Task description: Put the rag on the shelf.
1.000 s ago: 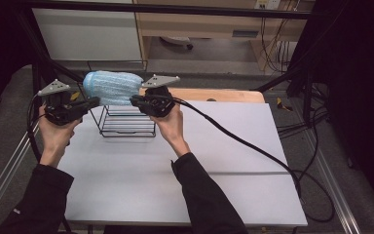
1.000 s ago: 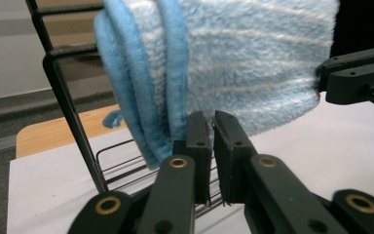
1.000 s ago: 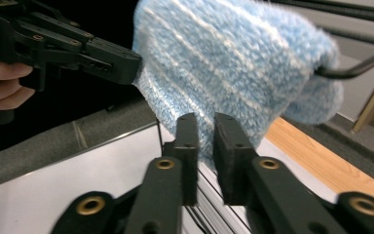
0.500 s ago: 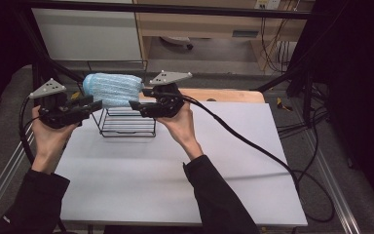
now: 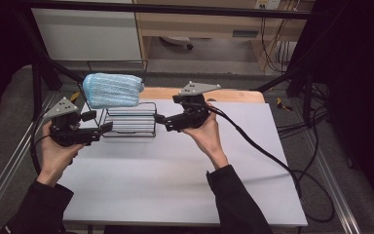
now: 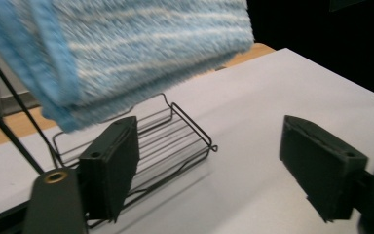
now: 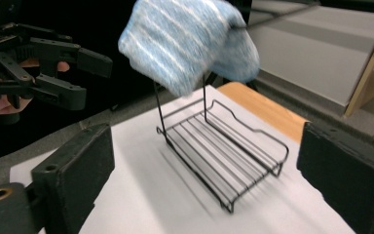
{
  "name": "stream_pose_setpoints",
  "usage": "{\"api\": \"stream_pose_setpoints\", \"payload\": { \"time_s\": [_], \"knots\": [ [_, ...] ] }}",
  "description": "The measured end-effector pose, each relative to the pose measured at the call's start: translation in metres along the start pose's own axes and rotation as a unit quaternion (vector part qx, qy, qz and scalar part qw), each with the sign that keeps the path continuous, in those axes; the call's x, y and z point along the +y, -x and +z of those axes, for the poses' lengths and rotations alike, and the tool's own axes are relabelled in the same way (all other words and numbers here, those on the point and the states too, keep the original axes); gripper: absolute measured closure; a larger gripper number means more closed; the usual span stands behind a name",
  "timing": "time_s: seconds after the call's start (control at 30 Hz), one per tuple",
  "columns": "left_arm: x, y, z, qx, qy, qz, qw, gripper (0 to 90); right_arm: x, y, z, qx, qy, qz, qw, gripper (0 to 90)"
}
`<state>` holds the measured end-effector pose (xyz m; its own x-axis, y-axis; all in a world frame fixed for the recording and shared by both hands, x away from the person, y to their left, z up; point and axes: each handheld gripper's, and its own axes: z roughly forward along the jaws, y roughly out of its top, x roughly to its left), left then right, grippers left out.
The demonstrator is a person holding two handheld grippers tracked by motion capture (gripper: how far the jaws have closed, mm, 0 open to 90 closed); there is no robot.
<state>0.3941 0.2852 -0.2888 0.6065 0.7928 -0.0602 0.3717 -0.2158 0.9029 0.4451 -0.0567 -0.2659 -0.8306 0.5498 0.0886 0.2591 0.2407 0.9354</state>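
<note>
High view, risk: the folded light-blue striped terry towel [image 5: 112,90] is draped over the top of the black wire rack with a slatted tray [image 5: 129,124]; a slide off the bar is judged possible if the rack is knocked by either gripper.
High view, grippers: the left gripper [image 5: 106,127] is held just left of the rack, the right gripper [image 5: 159,120] just right of it, both with jaws spread and nothing held.
High view, setting: the rack is seen standing at the far left of the white table [image 5: 185,185].
Left gripper view, towel: a thick looped weave with pale stripes and a darker blue hem is seen, hanging above the tray, blurred.
Right gripper view, jaws: spread wide, empty; the rack is framed between them, well apart.
Right gripper view, risk: a light, tall frame is suggested; tipping under a sideways push is judged likely.
</note>
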Motion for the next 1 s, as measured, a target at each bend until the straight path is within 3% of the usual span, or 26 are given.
{"api": "stream_pose_setpoints", "payload": {
  "time_s": [0.27, 0.73, 1.0],
  "knots": [
    [-0.024, 0.011, 0.017, -0.012, -0.013, 0.003, 0.9998, 10.6, -0.039, 0.017, -0.03, -0.006, -0.021, 0.015, 0.9996, 3.1],
    [-0.082, 0.024, 0.048, -0.03, -0.047, -0.001, 0.9984, 10.3, -0.119, 0.043, -0.074, -0.023, -0.052, 0.053, 0.997, 0.6],
    [-0.112, 0.024, 0.053, -0.029, -0.067, 0.004, 0.9974, 10.3, -0.166, 0.055, -0.093, -0.037, -0.073, 0.073, 0.994, 0.5]
  ]
}}
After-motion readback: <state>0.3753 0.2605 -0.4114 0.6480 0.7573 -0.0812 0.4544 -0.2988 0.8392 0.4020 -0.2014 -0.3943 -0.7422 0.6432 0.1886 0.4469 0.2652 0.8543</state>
